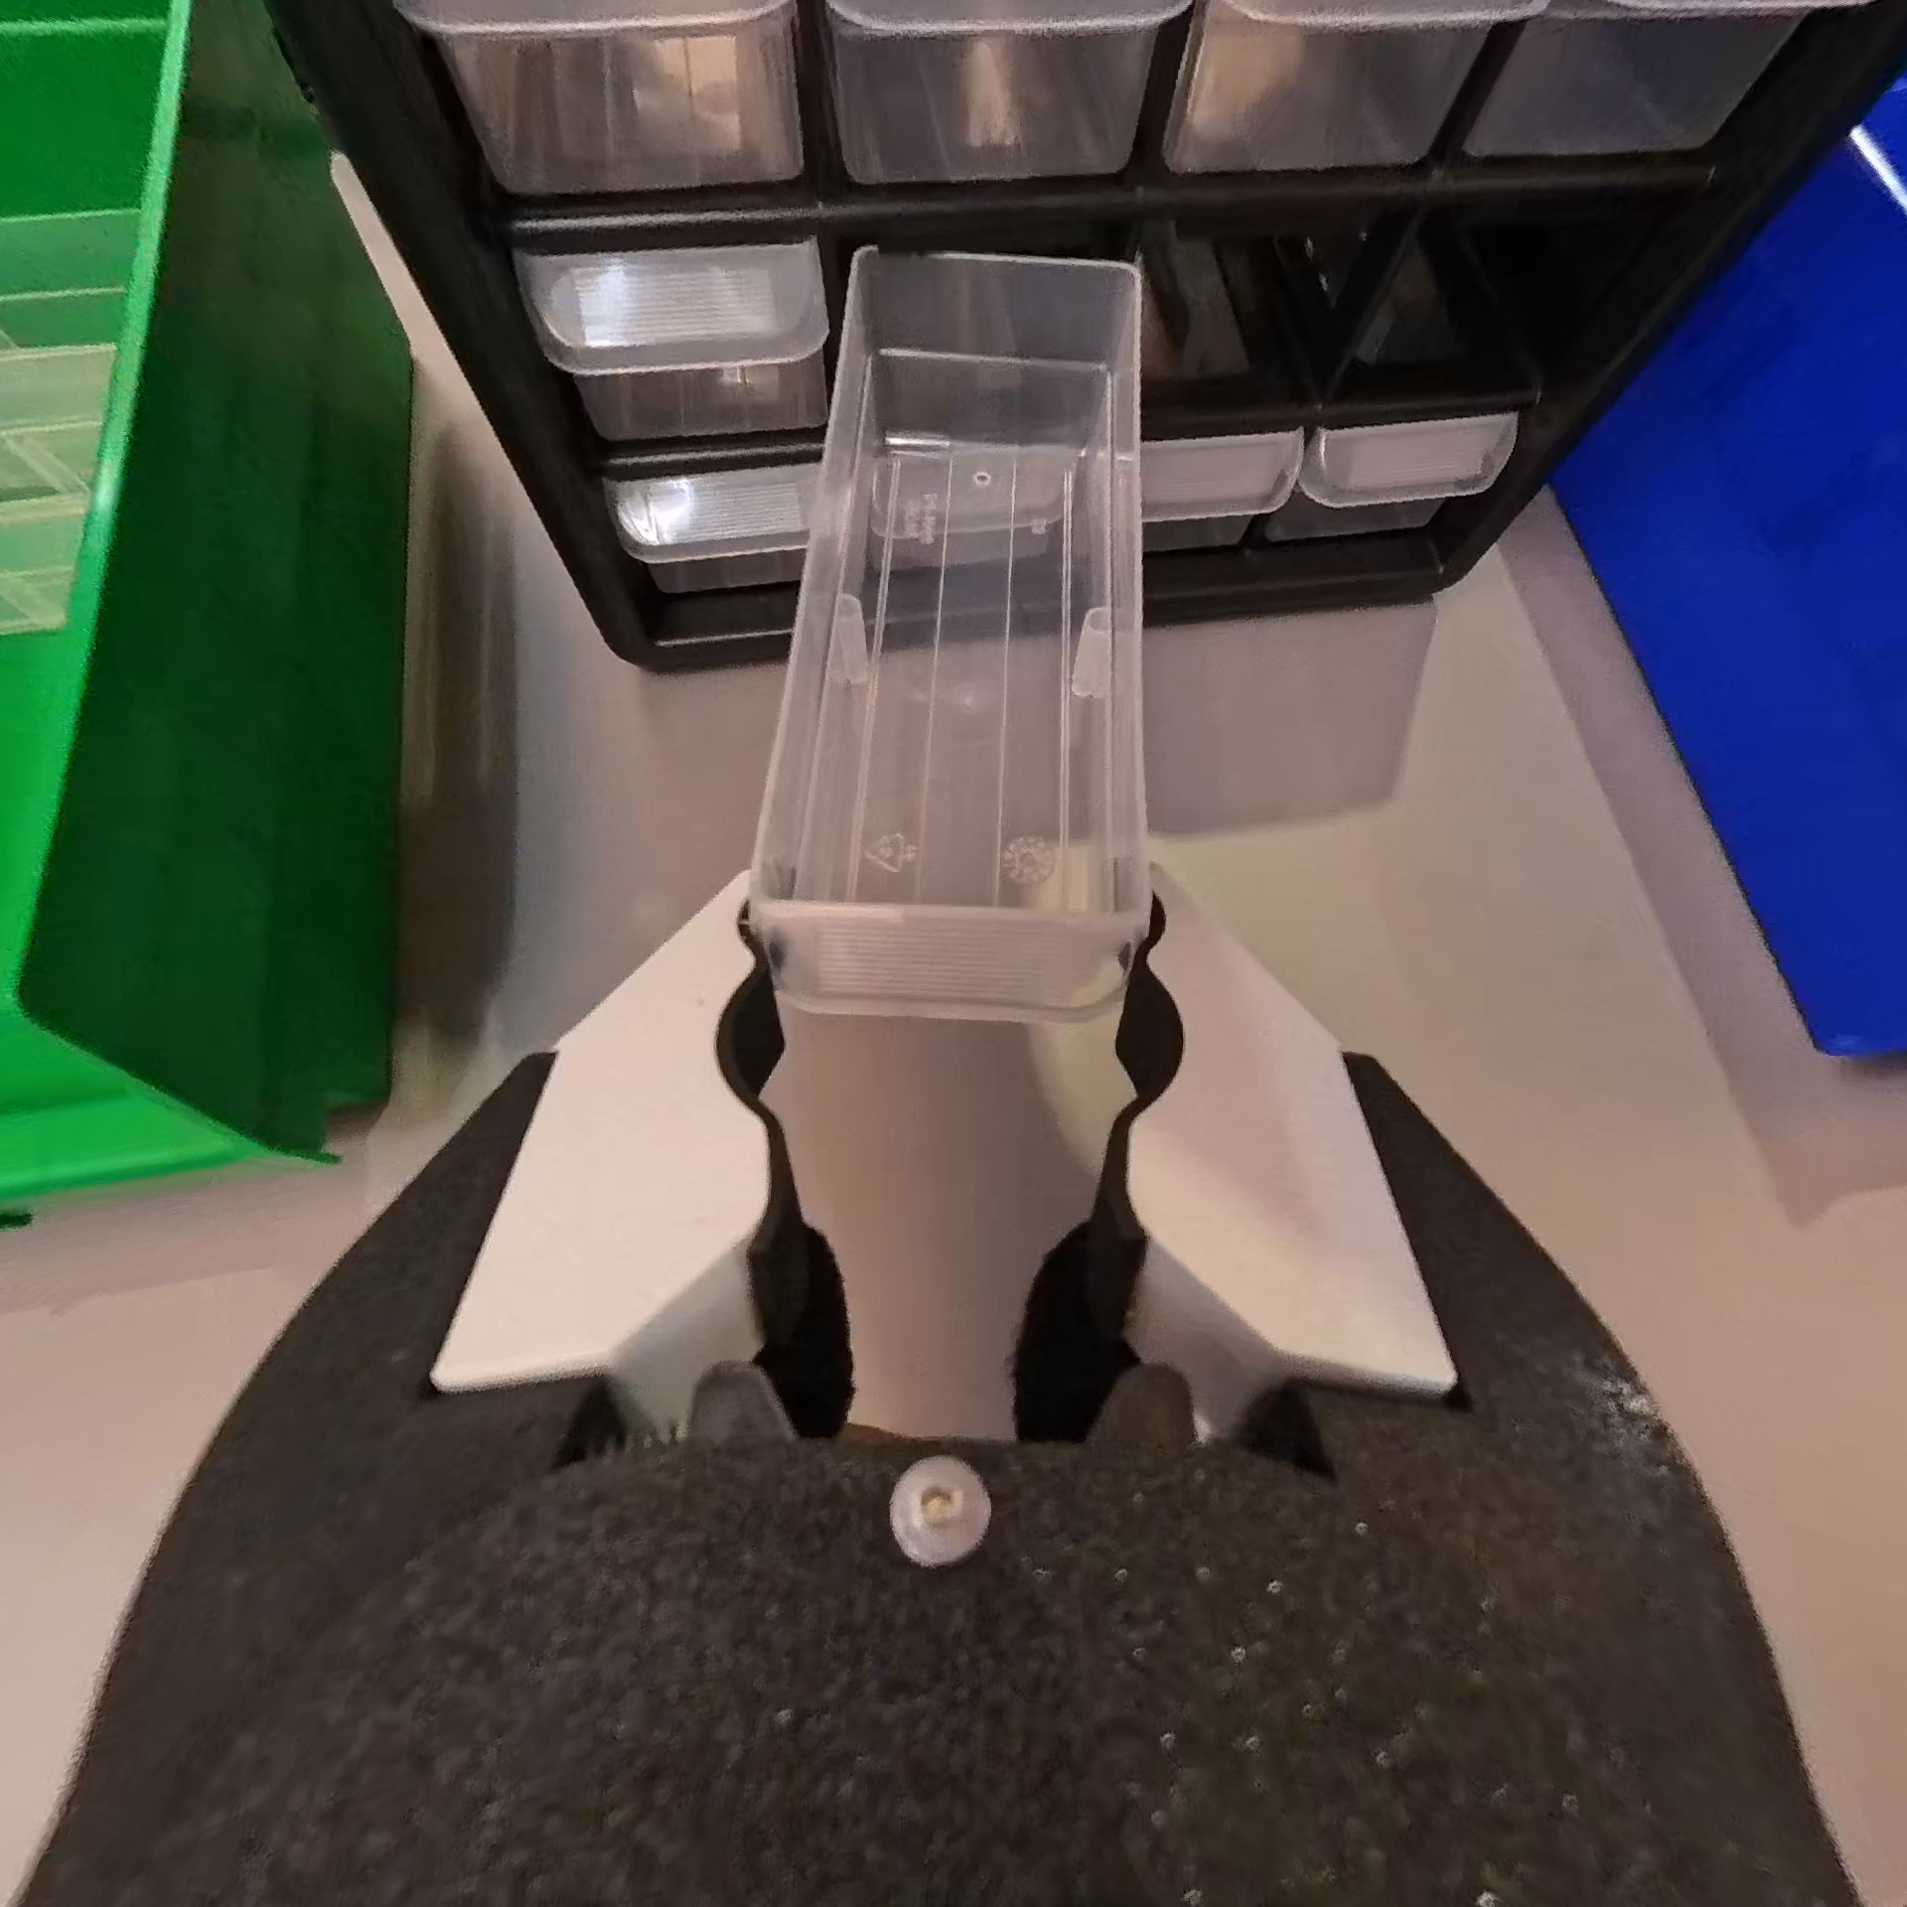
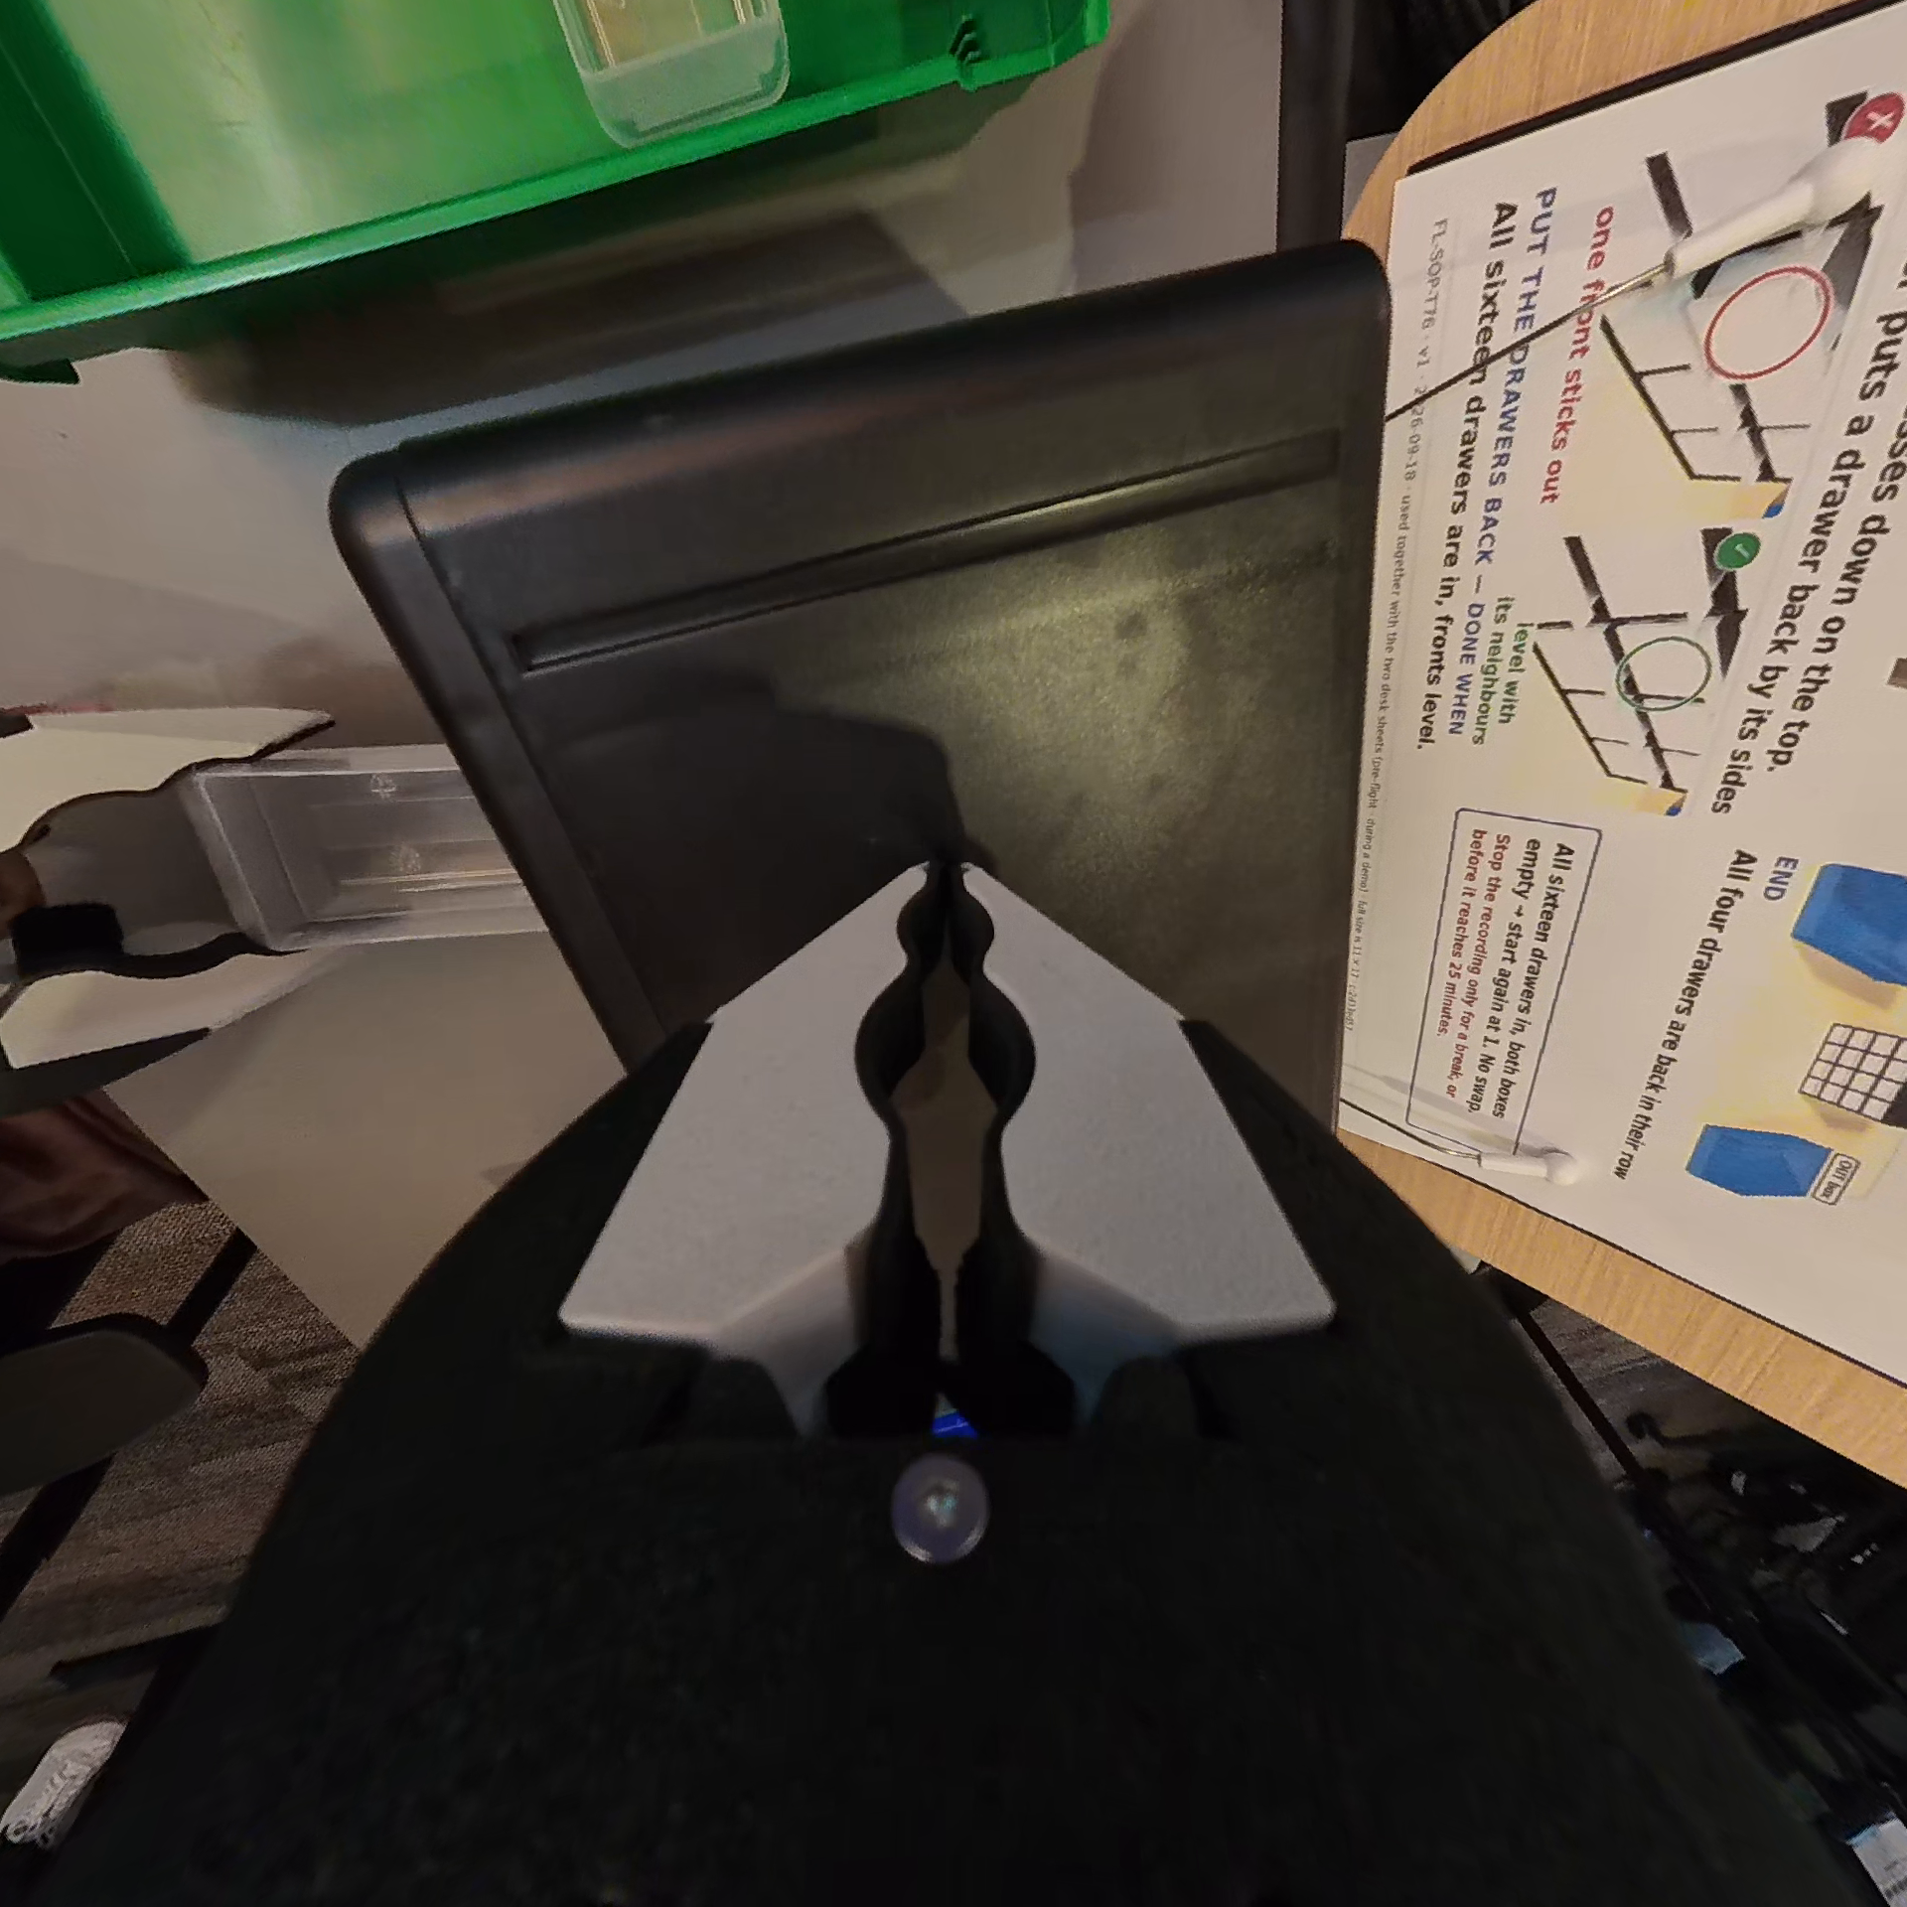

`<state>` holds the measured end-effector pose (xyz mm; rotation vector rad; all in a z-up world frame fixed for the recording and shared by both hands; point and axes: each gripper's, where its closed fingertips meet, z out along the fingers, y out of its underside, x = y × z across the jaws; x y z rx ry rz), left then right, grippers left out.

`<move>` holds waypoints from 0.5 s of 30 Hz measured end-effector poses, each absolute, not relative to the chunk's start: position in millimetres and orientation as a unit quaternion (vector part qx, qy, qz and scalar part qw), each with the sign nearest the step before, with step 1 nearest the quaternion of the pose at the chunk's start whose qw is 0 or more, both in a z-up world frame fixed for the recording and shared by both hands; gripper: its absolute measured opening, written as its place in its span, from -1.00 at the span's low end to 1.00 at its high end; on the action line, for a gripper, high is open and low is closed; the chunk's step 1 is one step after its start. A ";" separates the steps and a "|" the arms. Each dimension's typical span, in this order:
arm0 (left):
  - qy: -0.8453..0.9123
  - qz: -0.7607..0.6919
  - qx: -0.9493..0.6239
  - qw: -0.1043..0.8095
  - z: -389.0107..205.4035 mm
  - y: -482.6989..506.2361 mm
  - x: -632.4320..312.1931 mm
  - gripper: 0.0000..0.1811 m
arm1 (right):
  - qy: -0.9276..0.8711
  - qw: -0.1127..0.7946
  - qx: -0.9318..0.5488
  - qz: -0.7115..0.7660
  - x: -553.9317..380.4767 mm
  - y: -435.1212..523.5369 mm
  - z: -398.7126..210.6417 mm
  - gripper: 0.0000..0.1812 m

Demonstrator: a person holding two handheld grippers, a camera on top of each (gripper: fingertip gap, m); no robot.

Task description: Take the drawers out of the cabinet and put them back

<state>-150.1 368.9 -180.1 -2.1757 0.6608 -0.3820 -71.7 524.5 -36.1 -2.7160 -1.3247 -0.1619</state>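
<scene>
My left gripper is shut on the near end of a clear plastic drawer, gripping it by its sides. The drawer's far end points at an open slot in the second row of the black cabinet; I cannot tell if it is inside. Other clear drawers sit in the cabinet, and some slots to the right are dark and open. My right gripper is shut and empty, its tips against the cabinet's black top panel. The left gripper with the drawer also shows at the left of the right wrist view.
A green bin holding clear drawers stands left of the cabinet; it also shows in the right wrist view. A blue bin stands to the right. A printed sheet lies on a wooden table beside the cabinet.
</scene>
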 end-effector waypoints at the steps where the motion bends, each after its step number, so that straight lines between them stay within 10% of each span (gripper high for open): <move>1: 0.259 -0.151 -0.863 0.406 -179.6 368.7 -149.6 -0.30 | -0.435 0.058 -0.897 -0.054 -71.6 524.5 -36.1 -1.00; 15: 0.201 -0.104 -0.853 0.470 -183.8 364.1 -132.4 -0.30 | -0.425 0.073 -0.900 -0.057 -71.5 524.5 -35.9 -1.00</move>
